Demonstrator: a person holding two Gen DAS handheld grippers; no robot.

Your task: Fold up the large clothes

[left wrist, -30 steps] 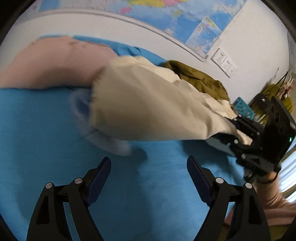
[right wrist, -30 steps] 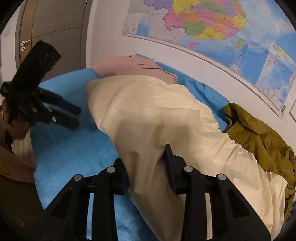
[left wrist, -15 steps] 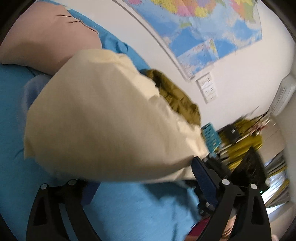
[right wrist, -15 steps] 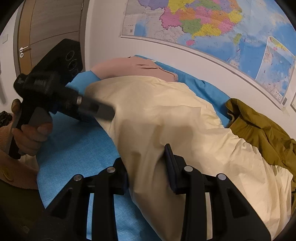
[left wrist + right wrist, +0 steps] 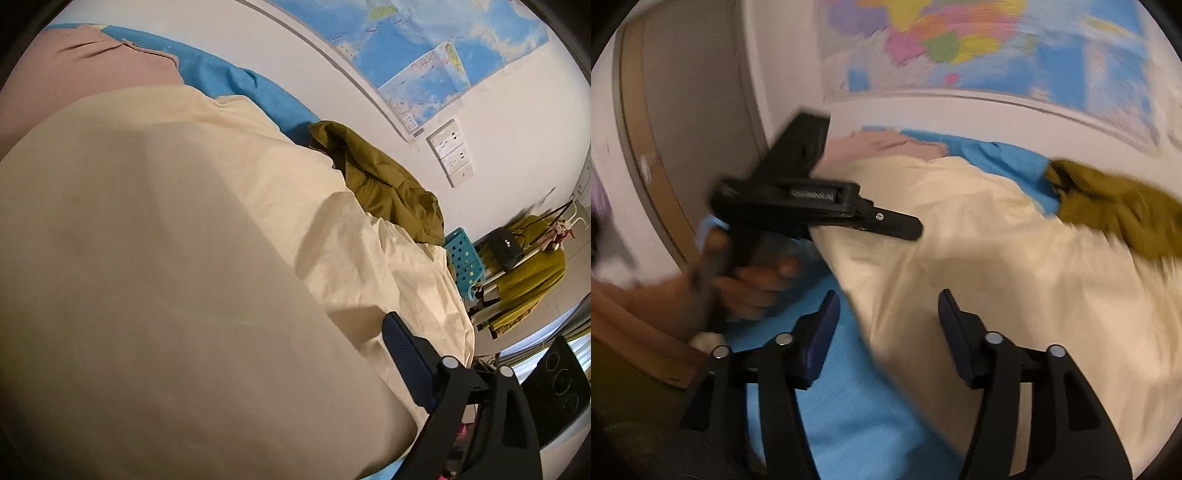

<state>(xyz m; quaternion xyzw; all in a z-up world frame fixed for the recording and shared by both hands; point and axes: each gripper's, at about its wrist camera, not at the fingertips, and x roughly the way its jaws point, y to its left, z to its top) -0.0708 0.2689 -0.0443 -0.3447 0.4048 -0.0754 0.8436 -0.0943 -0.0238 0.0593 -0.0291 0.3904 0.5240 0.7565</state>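
A bed with a blue sheet (image 5: pixel 849 417) carries the large cream garment (image 5: pixel 177 280), which lies spread across most of it, reaching from a pinkish pillow (image 5: pixel 74 70) at the far end toward the near edge. An olive-green garment (image 5: pixel 384 184) sits bunched beside the cream one, touching its far side near the wall, where a world map (image 5: pixel 979 48) hangs. The left hand-held gripper (image 5: pixel 897 225), seen from the right wrist camera, is held level in a bare hand (image 5: pixel 757 280) wrapped around its grip, its fingers reaching out over the cream cloth's near-left edge; from its own camera only one blue-padded finger (image 5: pixel 406 362) shows, the other hidden under cloth, so I cannot tell whether it is clenched. The right hand-held gripper (image 5: pixel 886 332) hovers low over the cloth's edge with its jaws spread wide, released, nothing between the pads.
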